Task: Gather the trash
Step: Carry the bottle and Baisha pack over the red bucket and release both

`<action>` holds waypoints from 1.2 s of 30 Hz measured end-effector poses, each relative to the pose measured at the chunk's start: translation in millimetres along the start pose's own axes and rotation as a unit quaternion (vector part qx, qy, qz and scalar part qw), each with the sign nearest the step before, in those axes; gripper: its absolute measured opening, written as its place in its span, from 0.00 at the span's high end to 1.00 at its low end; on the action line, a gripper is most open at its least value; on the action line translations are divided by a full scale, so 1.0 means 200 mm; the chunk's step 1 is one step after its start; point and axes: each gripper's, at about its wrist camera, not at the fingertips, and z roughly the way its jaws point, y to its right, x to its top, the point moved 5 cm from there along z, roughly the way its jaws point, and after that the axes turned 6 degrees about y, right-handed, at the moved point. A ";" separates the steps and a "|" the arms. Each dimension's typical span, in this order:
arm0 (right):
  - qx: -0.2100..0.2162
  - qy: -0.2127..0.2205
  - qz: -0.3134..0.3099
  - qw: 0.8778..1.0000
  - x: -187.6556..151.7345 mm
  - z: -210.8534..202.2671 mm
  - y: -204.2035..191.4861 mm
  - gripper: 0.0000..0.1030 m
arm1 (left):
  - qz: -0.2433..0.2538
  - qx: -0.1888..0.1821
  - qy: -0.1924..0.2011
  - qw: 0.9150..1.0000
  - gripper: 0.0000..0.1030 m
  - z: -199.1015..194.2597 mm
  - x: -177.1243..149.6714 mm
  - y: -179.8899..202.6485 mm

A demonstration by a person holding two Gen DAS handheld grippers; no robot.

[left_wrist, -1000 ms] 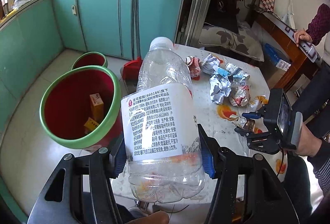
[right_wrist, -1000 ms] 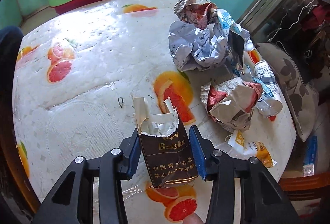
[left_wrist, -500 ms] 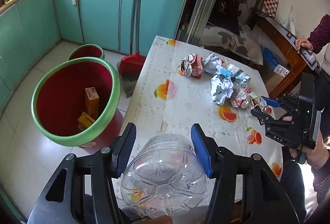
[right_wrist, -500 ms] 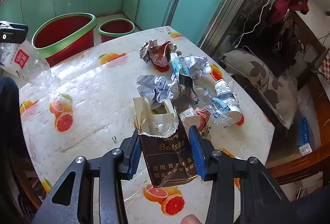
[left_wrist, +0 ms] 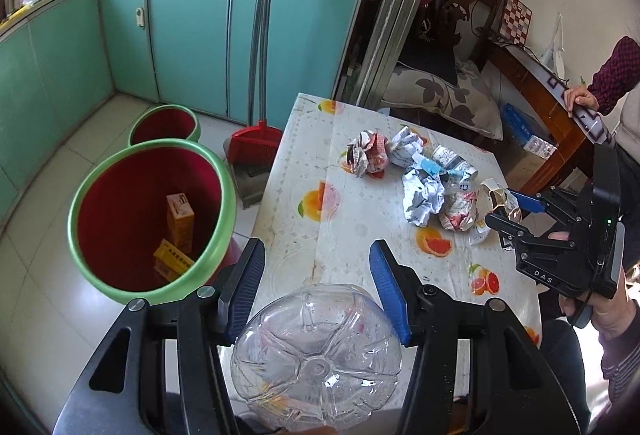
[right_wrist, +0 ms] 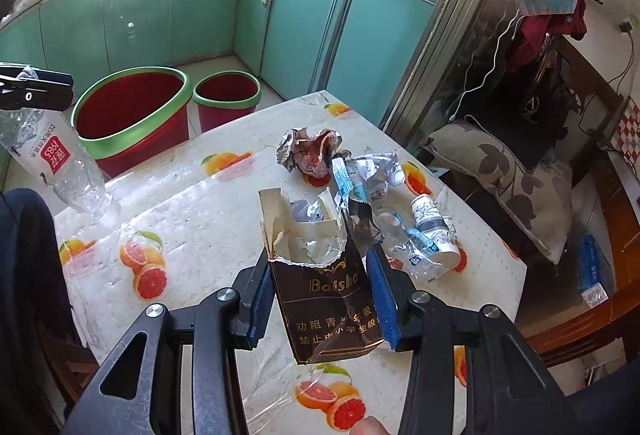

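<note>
Progress so far looks partial. In the left wrist view, the big bin (left_wrist: 150, 219) on the floor beside the table (left_wrist: 304, 171) already has a couple of yellow cartons (left_wrist: 178, 231) in it, but a heap of crumpled wrappers (left_wrist: 416, 175) sits out on the tablecloth, so we've got plenty left. Our left gripper (left_wrist: 316, 291) has the clear plastic bottle (left_wrist: 316, 355) hanging base-up between its blue pads, which we'd say are pressing on its sides, with the bin just off to the left.

Over in the right wrist view, our right gripper (right_wrist: 320, 299) is clamped on the torn dark cigarette pack (right_wrist: 324, 299), held up above the table. The bottle (right_wrist: 56, 167) shows at far left, neck down, near both bins. Neither piece is dropped in yet.
</note>
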 end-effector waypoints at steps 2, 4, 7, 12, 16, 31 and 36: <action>0.006 0.009 0.001 1.000 0.06 -0.01 -0.02 0.60 | -0.001 0.008 0.010 1.000 0.48 -0.03 0.05 -0.04; 0.008 0.018 -0.001 1.000 0.12 -0.02 -0.05 0.60 | -0.004 0.021 0.024 0.999 0.48 -0.06 0.12 -0.11; 0.017 0.035 -0.007 0.999 0.24 -0.03 -0.11 0.60 | -0.015 0.052 0.043 0.998 0.48 -0.11 0.23 -0.25; 0.036 0.062 -0.020 0.997 0.46 -0.03 -0.26 0.60 | -0.027 0.105 0.062 0.992 0.48 -0.13 0.34 -0.52; 0.053 0.077 -0.030 0.995 0.64 0.01 -0.41 0.60 | -0.030 0.137 0.059 0.988 0.48 -0.10 0.37 -0.69; 0.125 0.093 -0.069 0.985 1.08 0.21 -0.98 0.60 | -0.094 0.125 0.032 0.987 0.08 -0.01 0.26 -1.03; 0.146 0.087 -0.073 0.983 1.16 0.30 -1.12 0.60 | -0.125 0.147 0.050 0.980 0.08 -0.13 0.22 -1.17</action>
